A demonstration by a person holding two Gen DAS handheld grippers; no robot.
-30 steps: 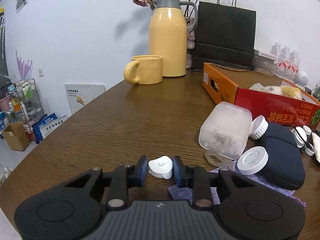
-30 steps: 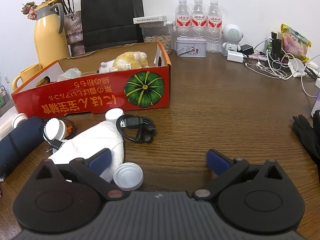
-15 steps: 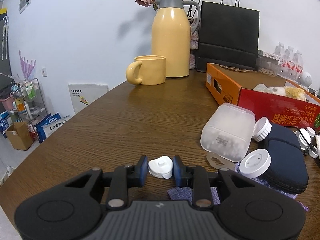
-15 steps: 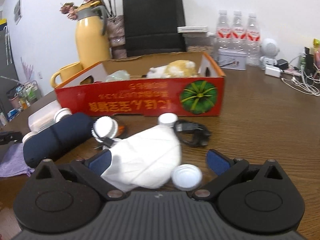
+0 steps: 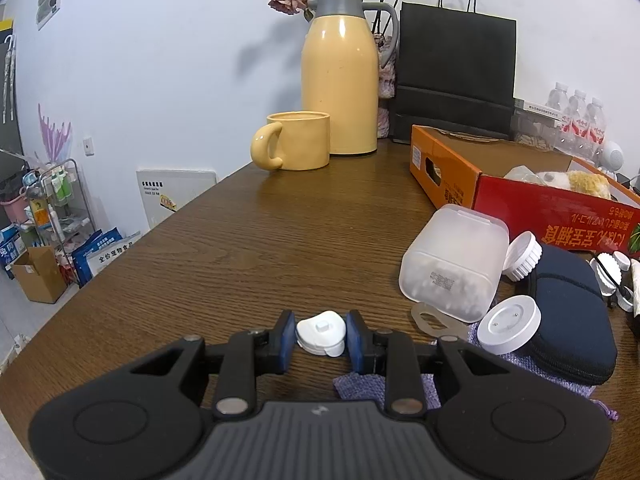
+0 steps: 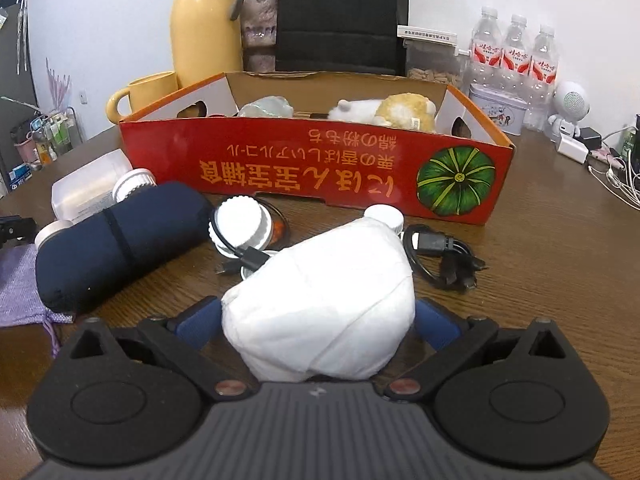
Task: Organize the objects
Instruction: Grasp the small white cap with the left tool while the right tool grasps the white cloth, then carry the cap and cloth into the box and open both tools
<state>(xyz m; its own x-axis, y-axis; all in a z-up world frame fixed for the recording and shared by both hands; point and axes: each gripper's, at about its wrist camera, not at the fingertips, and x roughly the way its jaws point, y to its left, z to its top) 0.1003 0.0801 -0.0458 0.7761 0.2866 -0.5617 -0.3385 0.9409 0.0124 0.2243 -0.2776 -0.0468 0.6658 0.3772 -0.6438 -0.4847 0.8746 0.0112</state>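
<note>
Looking at where things stand, this tidy-up seems only partway done, I'd guess. The red and orange cardboard box with the pumpkin print already has a fluffy yellow-and-white plush toy and a crumpled clear wrapper inside, but plenty is loose on the brown wooden desk in front of it.

The left gripper is clamped on a small white plastic cap with a little square nub on top, held low over the desk near the edge of a purple woven cloth.

The right gripper is spread wide with its blue pads on either side of a soft white fabric pouch. Can't tell if the pads are touching it yet, so I wouldn't call it grabbed.

Left to sort, as far as I can see: a frosted plastic container on its side, a dark navy zip case, several white round lids, and a coiled black USB cable. Most likely it all goes in the box.
</note>
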